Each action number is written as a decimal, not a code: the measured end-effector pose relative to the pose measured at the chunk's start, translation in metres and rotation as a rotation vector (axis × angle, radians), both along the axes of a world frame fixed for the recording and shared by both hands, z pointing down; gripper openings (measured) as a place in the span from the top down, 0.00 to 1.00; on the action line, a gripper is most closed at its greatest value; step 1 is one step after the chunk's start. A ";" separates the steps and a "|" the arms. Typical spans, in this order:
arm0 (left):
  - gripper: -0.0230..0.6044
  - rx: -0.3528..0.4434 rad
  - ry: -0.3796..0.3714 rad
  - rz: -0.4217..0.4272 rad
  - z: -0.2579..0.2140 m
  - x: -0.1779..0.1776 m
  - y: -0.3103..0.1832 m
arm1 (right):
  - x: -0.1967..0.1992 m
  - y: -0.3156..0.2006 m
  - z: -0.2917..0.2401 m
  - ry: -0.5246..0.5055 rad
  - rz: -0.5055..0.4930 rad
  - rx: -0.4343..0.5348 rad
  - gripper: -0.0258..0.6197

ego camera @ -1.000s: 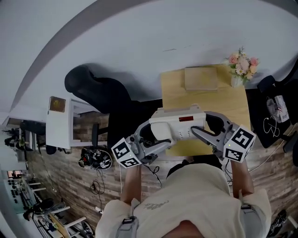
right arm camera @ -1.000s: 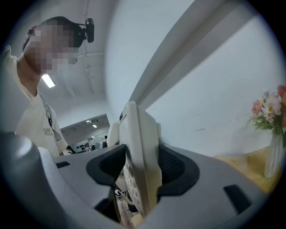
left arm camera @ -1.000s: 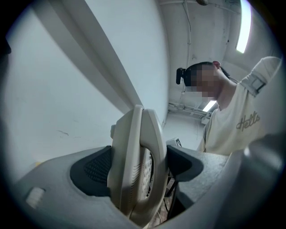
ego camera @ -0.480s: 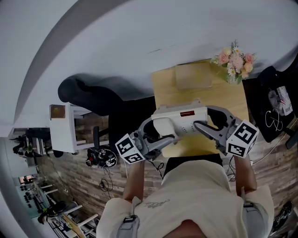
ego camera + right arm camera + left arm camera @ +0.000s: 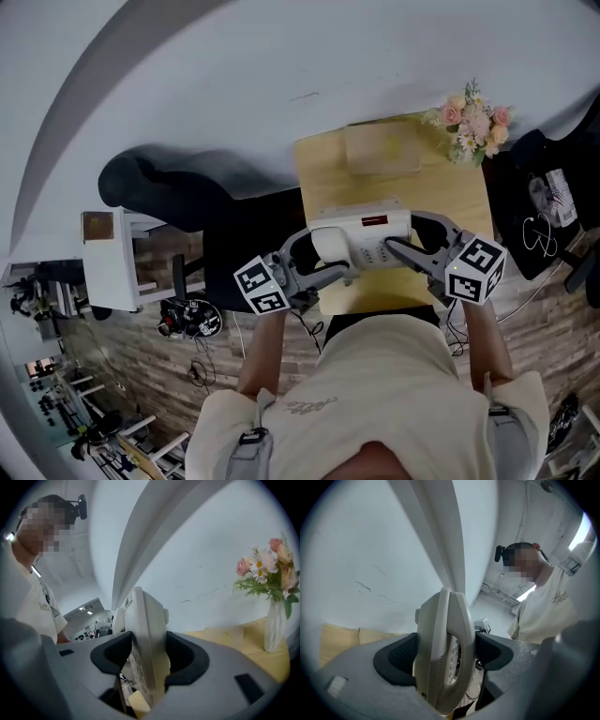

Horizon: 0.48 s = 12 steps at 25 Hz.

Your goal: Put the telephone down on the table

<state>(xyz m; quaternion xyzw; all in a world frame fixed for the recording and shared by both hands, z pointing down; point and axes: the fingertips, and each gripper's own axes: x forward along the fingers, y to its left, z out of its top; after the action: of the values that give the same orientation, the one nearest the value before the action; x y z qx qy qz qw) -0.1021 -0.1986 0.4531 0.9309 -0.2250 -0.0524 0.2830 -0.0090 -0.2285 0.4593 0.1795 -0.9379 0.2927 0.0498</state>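
Observation:
A white desk telephone [image 5: 361,246] with a red display is held between both grippers above the near part of a light wooden table [image 5: 323,169]. My left gripper [image 5: 317,267] is shut on the phone's left end, where the handset [image 5: 445,653] lies; its black pads press both sides. At the phone's right end my right gripper [image 5: 405,251] is shut on the telephone [image 5: 145,648] body edge-on. Whether the phone touches the tabletop cannot be told.
A cardboard box [image 5: 382,147] lies at the table's far side, and a vase of flowers [image 5: 471,127] stands at its far right corner. A black chair [image 5: 178,192] is left of the table, a black bag [image 5: 548,211] right of it. A white wall is behind.
Both grippers with the telephone have moved forward over the table, and the table has drawn closer under the phone. The grips have not changed.

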 end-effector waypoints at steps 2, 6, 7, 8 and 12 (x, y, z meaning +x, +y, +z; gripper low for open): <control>0.36 -0.024 0.012 0.002 0.011 -0.003 -0.003 | -0.003 -0.003 0.011 0.014 -0.004 -0.024 0.63; 0.36 -0.084 0.007 0.028 0.042 -0.010 -0.002 | -0.010 -0.001 0.042 0.042 -0.021 -0.091 0.63; 0.36 -0.103 0.002 0.035 0.051 -0.012 0.000 | -0.013 0.001 0.052 0.049 -0.028 -0.114 0.63; 0.36 -0.125 0.001 0.036 0.061 -0.014 0.001 | -0.015 0.003 0.062 0.054 -0.034 -0.138 0.63; 0.36 -0.210 0.029 0.019 0.092 -0.023 0.002 | -0.023 0.004 0.095 0.056 -0.044 -0.227 0.63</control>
<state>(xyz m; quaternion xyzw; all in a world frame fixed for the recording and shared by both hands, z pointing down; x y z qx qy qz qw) -0.1247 -0.1970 0.5454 0.8973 -0.2163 -0.0396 0.3828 -0.0317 -0.2246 0.5547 0.1602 -0.9007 0.3906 0.1022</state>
